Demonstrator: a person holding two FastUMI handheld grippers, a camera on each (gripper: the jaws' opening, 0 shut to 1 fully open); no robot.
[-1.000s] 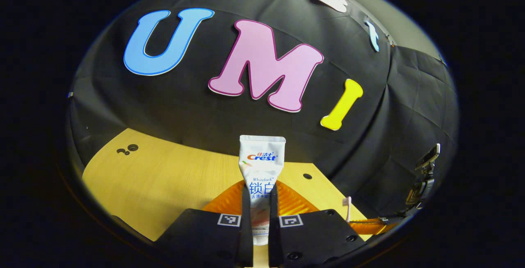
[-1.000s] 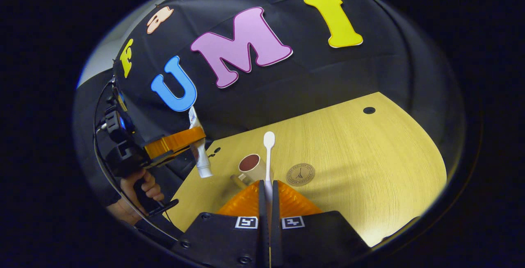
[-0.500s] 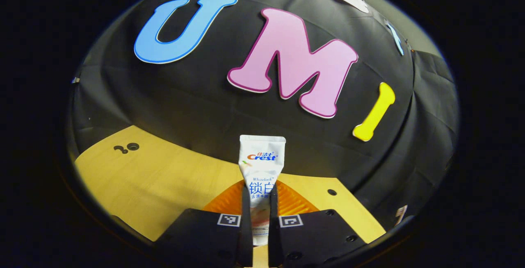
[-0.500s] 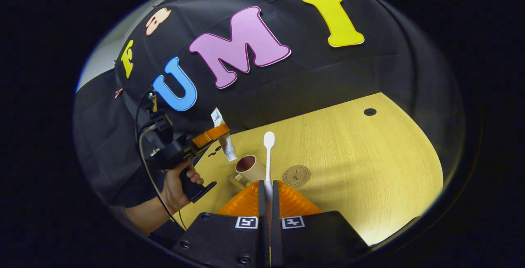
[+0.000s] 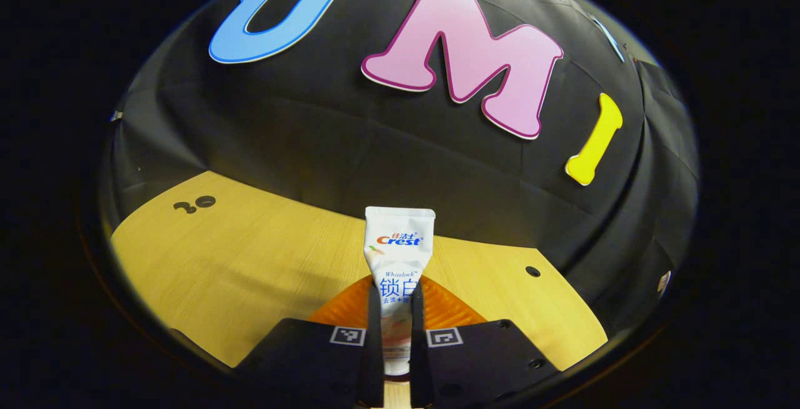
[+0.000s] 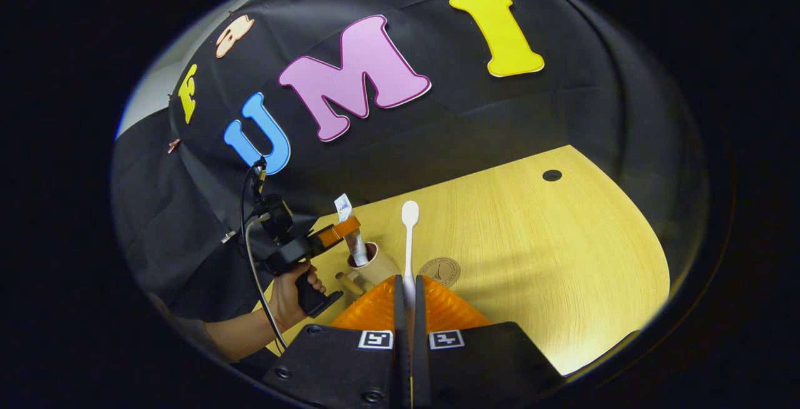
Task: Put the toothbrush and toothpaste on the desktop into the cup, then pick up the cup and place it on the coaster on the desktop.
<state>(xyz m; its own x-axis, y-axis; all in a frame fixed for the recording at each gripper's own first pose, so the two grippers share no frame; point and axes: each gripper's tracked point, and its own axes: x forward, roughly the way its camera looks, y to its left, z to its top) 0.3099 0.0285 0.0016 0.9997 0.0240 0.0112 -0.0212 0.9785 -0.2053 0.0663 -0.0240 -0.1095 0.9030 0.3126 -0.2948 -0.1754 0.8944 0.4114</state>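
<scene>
1. Our left gripper (image 5: 395, 309) has both fingers clamped on the toothpaste (image 5: 397, 252). In the right gripper view the tube (image 6: 354, 234) runs near vertical, cap end down, crimped end up.
2. Key relation: the cap end sits at or just inside the mouth of the cup (image 6: 372, 264); we can't tell how deep. We judge the next move is straight down, then release.
3. Our right gripper (image 6: 407, 299) is pinched on the toothbrush (image 6: 409, 240), whose long axis points away along the fingers, just beside the cup, waiting its turn.
4. The coaster (image 6: 440, 271) lies on the desktop (image 6: 562, 252) just beside the cup, cup not yet on it.
</scene>
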